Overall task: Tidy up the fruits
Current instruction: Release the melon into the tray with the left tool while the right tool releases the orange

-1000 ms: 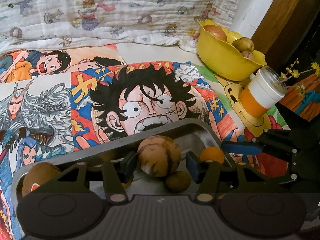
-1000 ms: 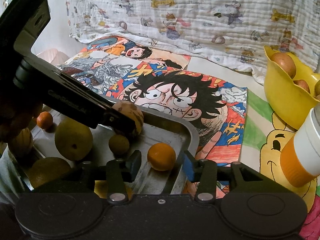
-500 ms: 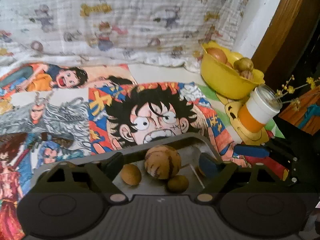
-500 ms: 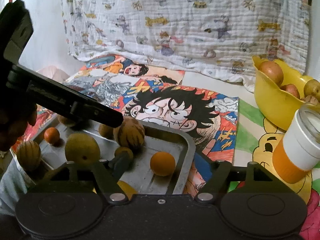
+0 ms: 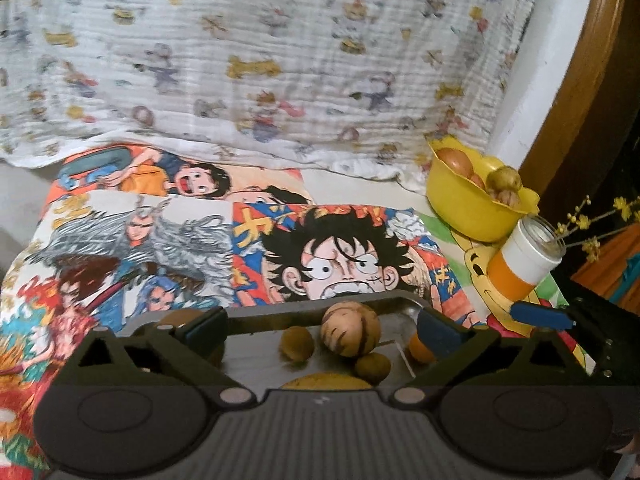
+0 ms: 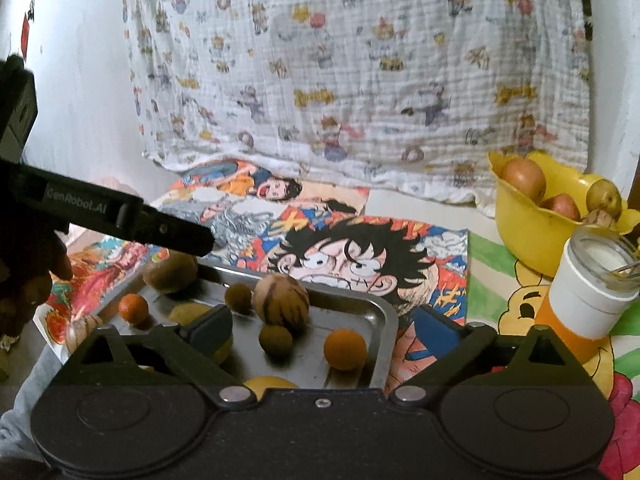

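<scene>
Shiny metal tray (image 6: 382, 322), glossy plastic bowl (image 6: 528, 236), crinkled cloth backdrop (image 6: 360, 80).

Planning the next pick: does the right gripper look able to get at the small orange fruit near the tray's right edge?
Probably yes. The right gripper, jaws opening and empty, has the small orange fruit lying alone between its fingers' lines on the metal tray, with nothing above it; the tray's rim beside it may crowd one finger.

We see the left gripper (image 5: 318, 330) as a matte black body with a ribbed grey top plate, two round domed housings, silver pivot screws and blue pads on its fingers (image 5: 438, 330). Our right gripper (image 6: 320, 330) has the same black build, with a pebbled top and one small centre screw. White "GenRobot.AI" lettering runs along the left one's side in the right wrist view.
</scene>
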